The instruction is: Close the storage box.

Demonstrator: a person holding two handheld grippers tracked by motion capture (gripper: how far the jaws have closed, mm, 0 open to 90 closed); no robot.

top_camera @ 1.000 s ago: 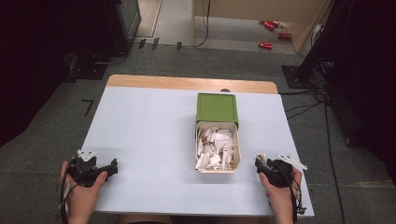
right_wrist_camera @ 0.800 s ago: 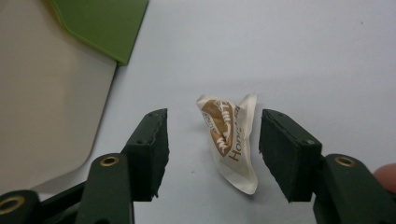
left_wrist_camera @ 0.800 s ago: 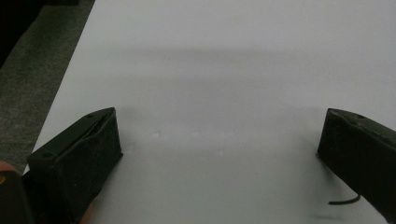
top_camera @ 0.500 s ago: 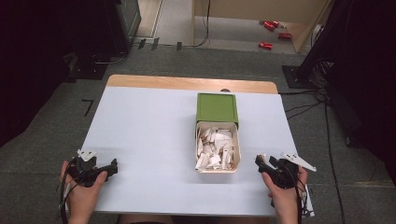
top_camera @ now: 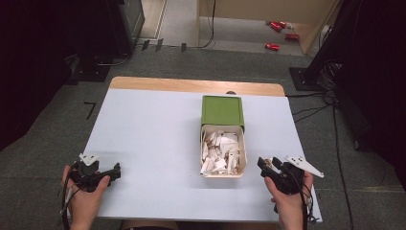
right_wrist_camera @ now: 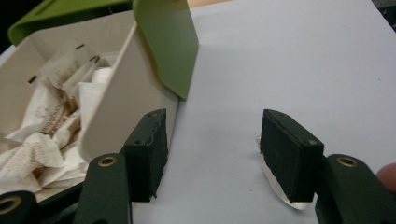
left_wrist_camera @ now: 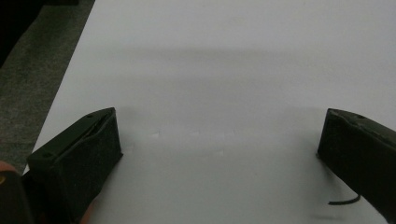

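Looks like a lab or studio recording bay. Pale blue table (top_camera: pixel 153 139) with a wooden far edge, set on grey carpet tiles. Beyond the table, black equipment stands (top_camera: pixel 119 28) and a wooden partition; right of the table, loose black cables (top_camera: pixel 330 110). Behind the table, red items (top_camera: pixel 280 33) scattered on the floor.

Matt plastic box (top_camera: pixel 223 143); crumpled paper packets (top_camera: pixel 220 151) — smooth table (top_camera: pixel 153 143)
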